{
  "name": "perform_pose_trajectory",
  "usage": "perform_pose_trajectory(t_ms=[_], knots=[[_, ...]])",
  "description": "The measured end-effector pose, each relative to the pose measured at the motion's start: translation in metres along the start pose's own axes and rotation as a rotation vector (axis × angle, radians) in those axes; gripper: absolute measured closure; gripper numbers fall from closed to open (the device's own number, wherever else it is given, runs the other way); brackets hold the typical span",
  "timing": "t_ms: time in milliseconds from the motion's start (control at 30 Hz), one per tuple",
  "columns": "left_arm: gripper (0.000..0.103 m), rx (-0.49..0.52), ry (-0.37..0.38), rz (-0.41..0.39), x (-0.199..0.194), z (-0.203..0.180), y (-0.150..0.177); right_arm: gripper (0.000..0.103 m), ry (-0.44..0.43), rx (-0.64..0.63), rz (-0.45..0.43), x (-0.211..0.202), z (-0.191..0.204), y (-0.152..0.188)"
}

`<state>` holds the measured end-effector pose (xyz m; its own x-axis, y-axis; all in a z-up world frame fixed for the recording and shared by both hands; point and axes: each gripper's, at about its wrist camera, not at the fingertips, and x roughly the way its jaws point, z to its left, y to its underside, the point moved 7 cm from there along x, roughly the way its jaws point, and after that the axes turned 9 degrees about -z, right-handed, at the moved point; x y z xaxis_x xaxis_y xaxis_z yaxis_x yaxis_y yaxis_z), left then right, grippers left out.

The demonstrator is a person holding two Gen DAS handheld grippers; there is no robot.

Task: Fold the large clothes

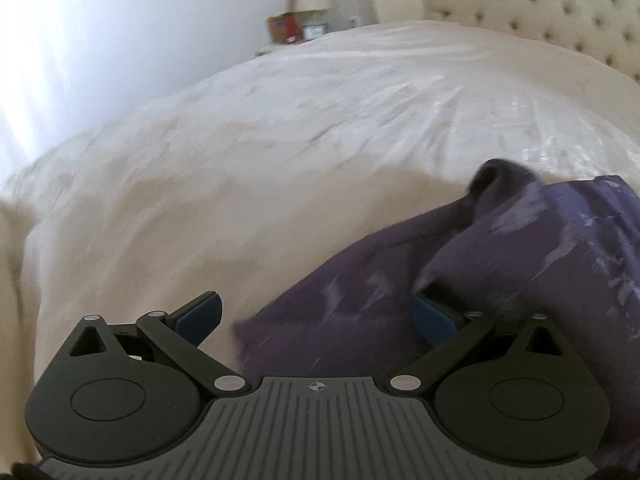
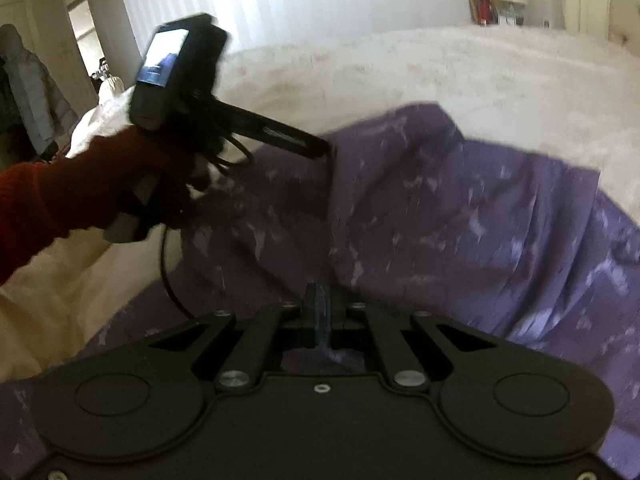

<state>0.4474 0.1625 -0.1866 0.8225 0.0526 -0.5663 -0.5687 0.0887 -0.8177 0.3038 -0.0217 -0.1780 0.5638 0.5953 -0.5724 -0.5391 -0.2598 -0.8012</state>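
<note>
Closest to me, my right claw (image 2: 319,312) is pressed together, its blue pads meeting just above a purple garment (image 2: 460,216) with pale streaks; whether any cloth is pinched I cannot tell. That garment lies rumpled on the white bed (image 2: 400,68). My left claw (image 1: 316,316) is spread wide, with one edge of the purple cloth lying between its fingers, the right pad half buried in a fold. A red sleeve (image 2: 52,196) covers my left arm.

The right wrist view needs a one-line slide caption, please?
Right tool shut over purple garment on the white bed.
</note>
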Motion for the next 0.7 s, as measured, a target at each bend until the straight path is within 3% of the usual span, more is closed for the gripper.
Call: perform_pose_trajectory(t_ms=[133, 233, 300, 367, 467, 567, 700], knots=[[0.001, -0.067, -0.052, 0.021, -0.011, 0.029, 0.011, 0.086, -0.001, 0.038, -0.03, -0.017, -0.007, 0.002], [0.001, -0.191, 0.003, -0.034, -0.033, 0.042, 0.005, 0.079, 0.034, 0.097, -0.105, -0.043, -0.025, -0.005], [0.001, -0.276, 0.082, -0.069, -0.046, 0.037, -0.005, 0.039, 0.09, 0.179, -0.174, -0.06, -0.049, -0.011], [0.001, -0.337, 0.18, -0.097, -0.059, 0.024, -0.015, 0.023, 0.154, 0.276, -0.226, -0.072, -0.075, -0.012], [0.001, -0.358, 0.363, -0.087, -0.068, -0.014, -0.027, 0.023, 0.21, 0.421, -0.232, -0.073, -0.112, -0.005], [0.001, -0.365, 0.487, -0.044, -0.066, -0.055, -0.026, 0.023, 0.214, 0.542, -0.228, -0.063, -0.137, 0.001], [0.001, -0.405, 0.527, 0.045, -0.048, -0.089, -0.008, 0.023, 0.206, 0.626, -0.22, -0.047, -0.15, 0.009]])
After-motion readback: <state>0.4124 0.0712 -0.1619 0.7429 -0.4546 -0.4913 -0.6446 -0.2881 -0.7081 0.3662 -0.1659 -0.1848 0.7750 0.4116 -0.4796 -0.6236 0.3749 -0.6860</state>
